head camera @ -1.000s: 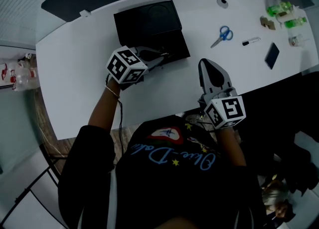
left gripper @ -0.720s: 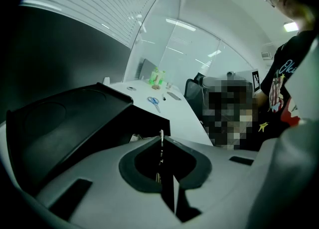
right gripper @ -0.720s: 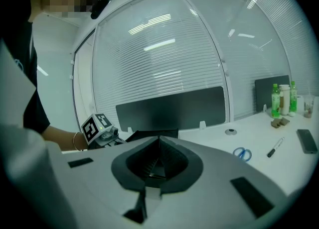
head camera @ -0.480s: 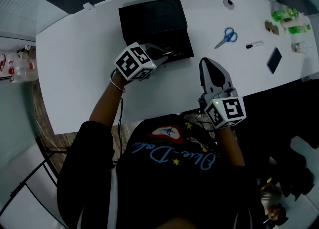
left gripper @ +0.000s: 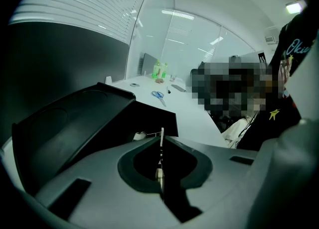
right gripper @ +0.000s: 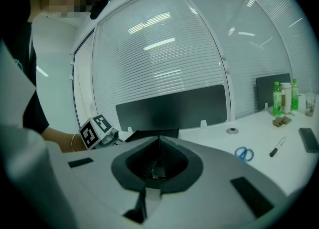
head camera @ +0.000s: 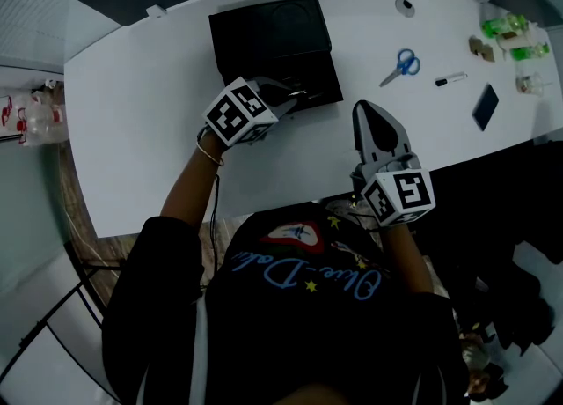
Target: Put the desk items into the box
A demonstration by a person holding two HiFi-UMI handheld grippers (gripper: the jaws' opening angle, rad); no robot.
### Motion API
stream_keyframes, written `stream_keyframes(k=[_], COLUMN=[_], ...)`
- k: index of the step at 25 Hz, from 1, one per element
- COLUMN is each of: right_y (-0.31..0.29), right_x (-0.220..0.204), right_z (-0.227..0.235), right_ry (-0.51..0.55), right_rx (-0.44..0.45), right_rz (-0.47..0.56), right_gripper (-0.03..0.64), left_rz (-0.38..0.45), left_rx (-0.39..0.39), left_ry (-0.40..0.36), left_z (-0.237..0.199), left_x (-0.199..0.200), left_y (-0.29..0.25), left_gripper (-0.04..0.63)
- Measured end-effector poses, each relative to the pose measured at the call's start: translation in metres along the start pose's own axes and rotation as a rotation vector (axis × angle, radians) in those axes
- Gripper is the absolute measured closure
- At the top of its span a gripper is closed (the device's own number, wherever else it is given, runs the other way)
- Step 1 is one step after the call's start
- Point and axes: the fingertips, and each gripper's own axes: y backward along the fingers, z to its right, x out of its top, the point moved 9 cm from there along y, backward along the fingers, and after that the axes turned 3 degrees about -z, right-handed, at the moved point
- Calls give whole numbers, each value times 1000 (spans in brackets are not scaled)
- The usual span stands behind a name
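Pinching a thin pale item (left gripper: 162,138), too small to name, in the pressed-together left claw (head camera: 297,95) over the open box (head camera: 312,73). Holding the right claw (head camera: 362,114) pressed together, empty, above the table (head camera: 132,121). Judging the scissors (head camera: 401,63), lying well apart, as light, stiff and slippery; gripping across the pivot probably safest.

Head cam: we look steeply down on desk (head camera: 132,113) from above. Cam on left gripper (head camera: 295,95) sits low, v. near box (left gripper: 70,123), facing along desk; right gripper (head camera: 365,117) cam looks across. All 3 share scissors (head camera: 401,63) & box.
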Motion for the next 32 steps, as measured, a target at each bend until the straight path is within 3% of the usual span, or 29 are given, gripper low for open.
stream_keyframes(k=[16, 23, 27, 32], right_y=[4, 6, 7, 4], right_x=[-2, -2, -2, -1], right_z=[4, 4, 4, 2], right_ry=[0, -10, -10, -5], right_rx=[-9, -11, -16, -20], right_rz=[11, 11, 15, 17], right_gripper=[606, 606, 606, 606], left_rz=[-22, -49, -66, -6], left_rx=[111, 224, 251, 308], left_ry=[-21, -74, -82, -72], left_z=[2, -1, -1, -5], left_x=[-1, -3, -5, -4], left_y=[-4, -6, -6, 4], left_gripper=[518, 500, 499, 499])
